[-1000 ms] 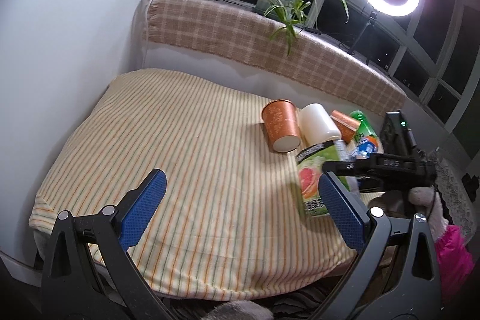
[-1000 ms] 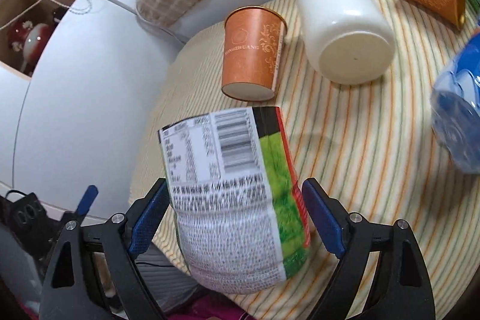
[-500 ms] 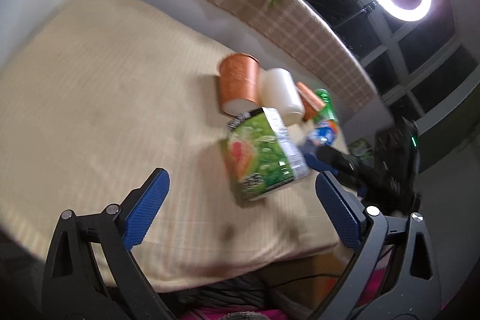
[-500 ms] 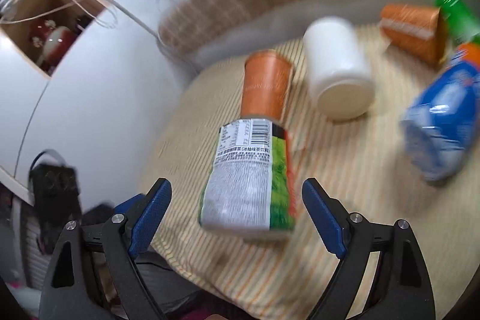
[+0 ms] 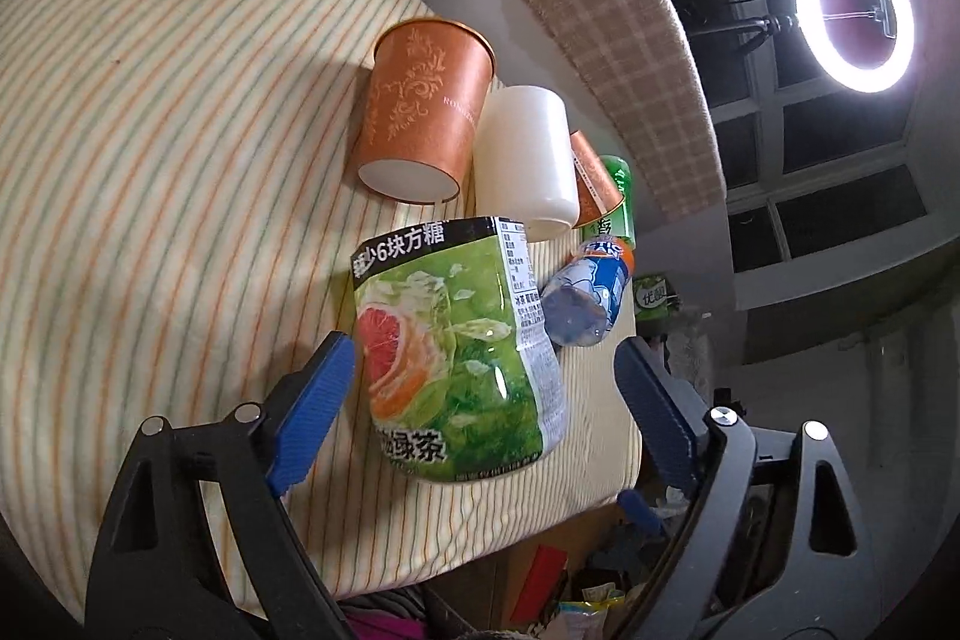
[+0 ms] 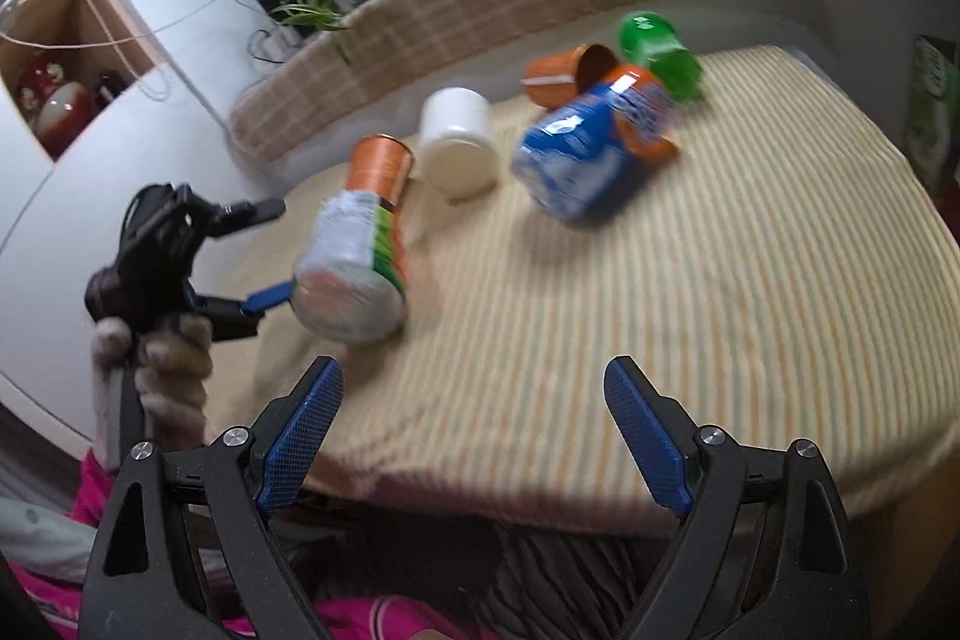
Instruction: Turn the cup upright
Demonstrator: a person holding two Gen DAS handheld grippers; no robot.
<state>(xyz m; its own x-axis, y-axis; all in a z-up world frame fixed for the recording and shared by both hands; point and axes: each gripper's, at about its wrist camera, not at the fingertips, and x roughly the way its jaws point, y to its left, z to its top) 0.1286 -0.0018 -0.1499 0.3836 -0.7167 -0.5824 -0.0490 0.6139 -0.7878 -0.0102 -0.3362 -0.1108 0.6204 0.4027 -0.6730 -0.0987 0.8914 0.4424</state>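
Green, with a grapefruit printed on its plastic label, the large tea cup [image 5: 456, 358] is lying on its side on the striped cloth of the counter [image 5: 150, 160], close to the near edge. Its long axis is running roughly away from the left wrist camera, the wide end nearest the left tongs [image 5: 486, 400] and the black-banded end pointing toward the orange paper cup [image 5: 423, 118] and the white cylindrical tumbler [image 5: 525, 160] just behind it. A crumpled blue soda bottle [image 5: 585, 292] is lying close by its right flank.

Both tongs are standing spread and empty. The left pair is framing the cup, one blue pad on either side of the wide end, neither pad touching it. The right tongs [image 6: 474, 436] are hanging over bare cloth, well apart from the cup [image 6: 354, 274], which is blurred in that view.

To do the grasp well, I judge the left tongs should be sliding further along the body before closing, so that the pads are biting across the middle of the wall and not the soft rim. The wall looks thin and may be buckling under a hard squeeze, so a gentle pinch suits it. Then rotate about the long axis's midpoint, keeping clear of the bottle.
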